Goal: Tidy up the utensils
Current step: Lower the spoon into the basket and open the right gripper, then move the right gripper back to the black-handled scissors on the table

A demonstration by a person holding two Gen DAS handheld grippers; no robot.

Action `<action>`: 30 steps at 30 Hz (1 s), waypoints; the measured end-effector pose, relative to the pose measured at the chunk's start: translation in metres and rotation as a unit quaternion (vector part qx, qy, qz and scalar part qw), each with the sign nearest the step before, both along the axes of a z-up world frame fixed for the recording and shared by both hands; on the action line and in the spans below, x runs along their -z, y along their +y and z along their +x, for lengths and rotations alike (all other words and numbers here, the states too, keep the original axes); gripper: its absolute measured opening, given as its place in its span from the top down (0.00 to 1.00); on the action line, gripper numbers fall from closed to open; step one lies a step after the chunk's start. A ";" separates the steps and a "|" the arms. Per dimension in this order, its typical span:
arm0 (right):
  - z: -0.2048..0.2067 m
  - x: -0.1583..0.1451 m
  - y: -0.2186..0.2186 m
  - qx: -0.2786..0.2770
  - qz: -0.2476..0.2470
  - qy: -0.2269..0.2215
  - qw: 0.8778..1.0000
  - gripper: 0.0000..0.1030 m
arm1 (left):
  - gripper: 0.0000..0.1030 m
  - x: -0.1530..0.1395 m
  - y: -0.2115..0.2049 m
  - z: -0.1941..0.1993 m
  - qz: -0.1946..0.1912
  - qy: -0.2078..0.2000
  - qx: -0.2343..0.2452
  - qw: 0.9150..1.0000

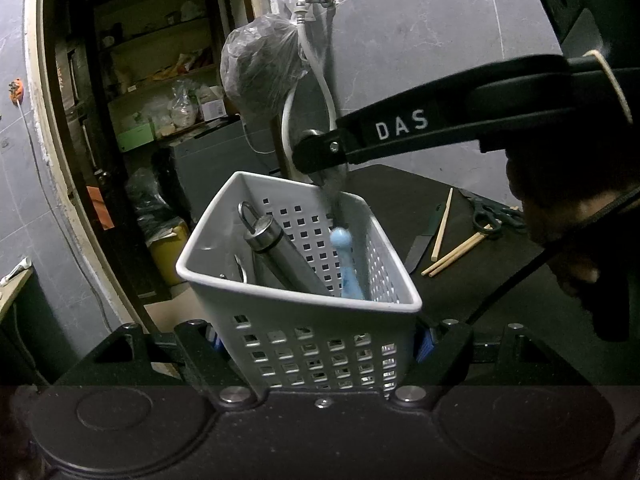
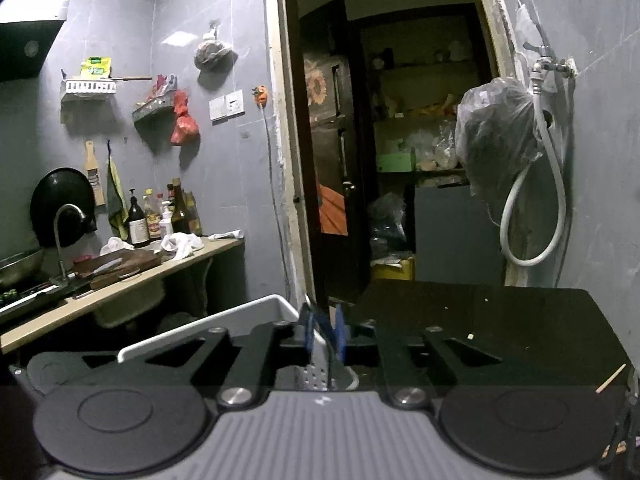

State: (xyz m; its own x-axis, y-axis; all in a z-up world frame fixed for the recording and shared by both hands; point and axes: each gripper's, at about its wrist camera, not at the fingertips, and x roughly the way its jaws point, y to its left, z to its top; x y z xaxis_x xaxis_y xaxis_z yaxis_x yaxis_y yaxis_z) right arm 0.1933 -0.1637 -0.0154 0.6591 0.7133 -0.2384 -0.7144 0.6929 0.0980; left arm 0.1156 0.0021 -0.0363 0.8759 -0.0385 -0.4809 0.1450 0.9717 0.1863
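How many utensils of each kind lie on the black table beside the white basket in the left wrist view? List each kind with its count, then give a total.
Chopsticks: 3
Knife: 1
Scissors: 1
Total: 5, not counting what stands in the basket.

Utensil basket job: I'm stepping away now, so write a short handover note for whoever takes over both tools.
Left tool: shut on the sides of the white basket.
Right tool: over the basket's rim, pads narrowly apart; whether it grips anything is unclear.
Done: steel cylinder and blue-handled utensil are in the basket.
Left: chopsticks, knife and scissors lie on the black table.
Next, probably: fetch those with the right tool.
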 end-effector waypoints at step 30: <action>0.040 0.042 -0.097 0.212 -0.046 0.125 0.968 0.00 | 0.21 0.003 0.000 0.007 0.004 0.013 -0.005 1.000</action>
